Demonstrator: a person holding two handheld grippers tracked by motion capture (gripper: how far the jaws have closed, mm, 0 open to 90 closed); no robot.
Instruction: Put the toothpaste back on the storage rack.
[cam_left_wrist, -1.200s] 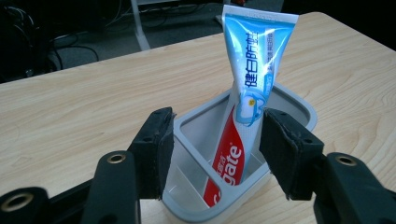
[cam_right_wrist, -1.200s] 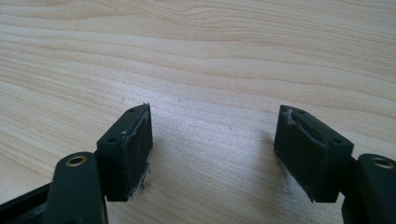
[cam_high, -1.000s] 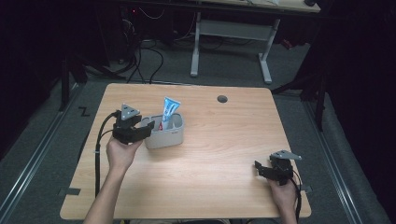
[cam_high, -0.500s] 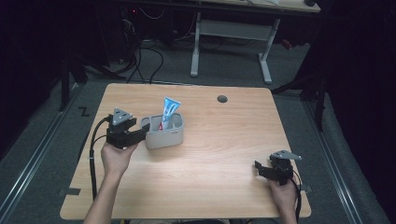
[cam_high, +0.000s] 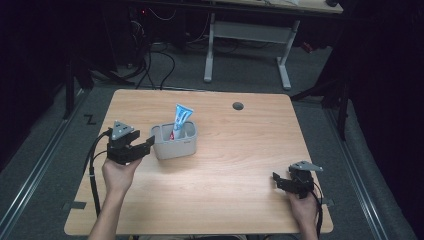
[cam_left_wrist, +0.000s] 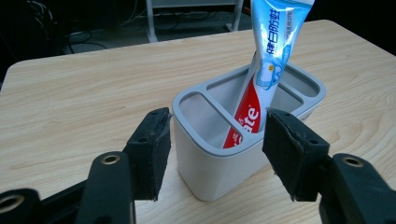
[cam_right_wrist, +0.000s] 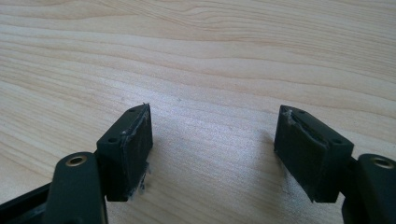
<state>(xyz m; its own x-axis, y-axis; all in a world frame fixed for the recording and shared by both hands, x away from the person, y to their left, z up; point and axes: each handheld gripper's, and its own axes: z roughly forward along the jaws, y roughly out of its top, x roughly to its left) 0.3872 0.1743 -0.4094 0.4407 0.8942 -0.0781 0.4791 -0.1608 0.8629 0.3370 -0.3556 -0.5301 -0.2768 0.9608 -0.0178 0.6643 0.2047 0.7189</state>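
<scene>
Left hand-held gripper (cam_left_wrist: 212, 151) open beside holder (cam_left_wrist: 210, 172)

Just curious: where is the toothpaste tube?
In the high view, the toothpaste tube stands tilted in the grey holder, left of the table's middle, beside the left hand-held gripper.

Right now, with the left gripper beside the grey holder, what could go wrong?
1. The left gripper, its jaws just opening, straddles one corner of the grey plastic compartmented holder without pressing; a careless move could nudge or tip it.
2. The blue-and-red toothpaste tube leans tilted in the holder and rises high above the rim, so a knock might topple it.
3. The right gripper sits open near the wooden table's front edge, with little margin.
</scene>
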